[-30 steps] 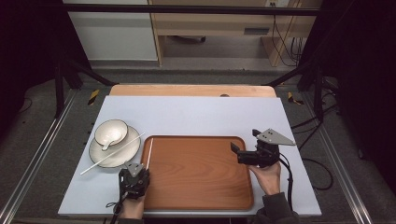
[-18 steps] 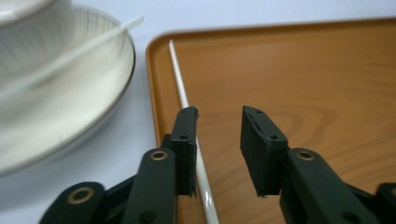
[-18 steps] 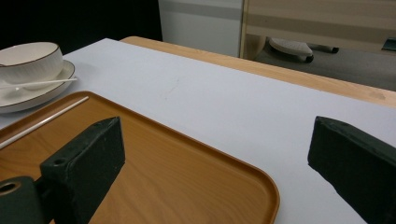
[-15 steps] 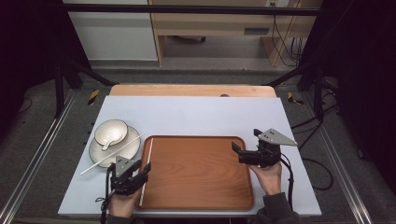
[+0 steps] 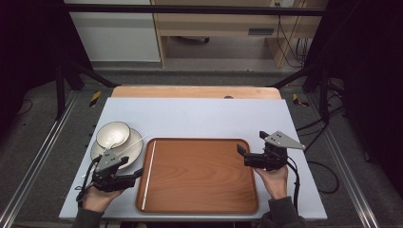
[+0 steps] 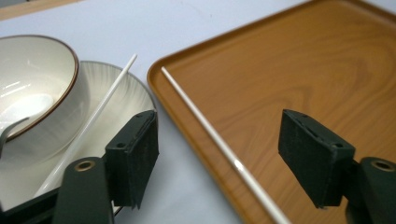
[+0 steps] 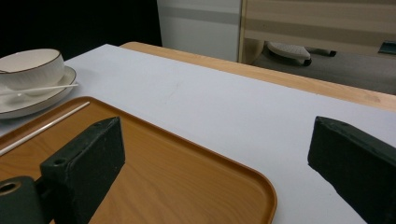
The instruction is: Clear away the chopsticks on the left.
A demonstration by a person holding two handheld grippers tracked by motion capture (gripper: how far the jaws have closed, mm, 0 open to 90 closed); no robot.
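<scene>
A white chopstick lies flat inside the brown tray along its left rim. My left gripper hovers over that rim; its jaws have just been opening and stand wide apart, with the chopstick below the gap and untouched. A second white chopstick rests across the white plate beside the bowl. My right gripper is open over the tray's right edge with nothing between its jaws.
A grey utensil handle pokes out of the bowl. The light blue mat covers the table, with a wooden strip at the far edge. Dark frame posts and cables stand to the left and right of the table.
My left gripper has opened and let go of the chopstick, which now lies in the tray. That hand drew back to the left and rose. The right gripper stayed still.
</scene>
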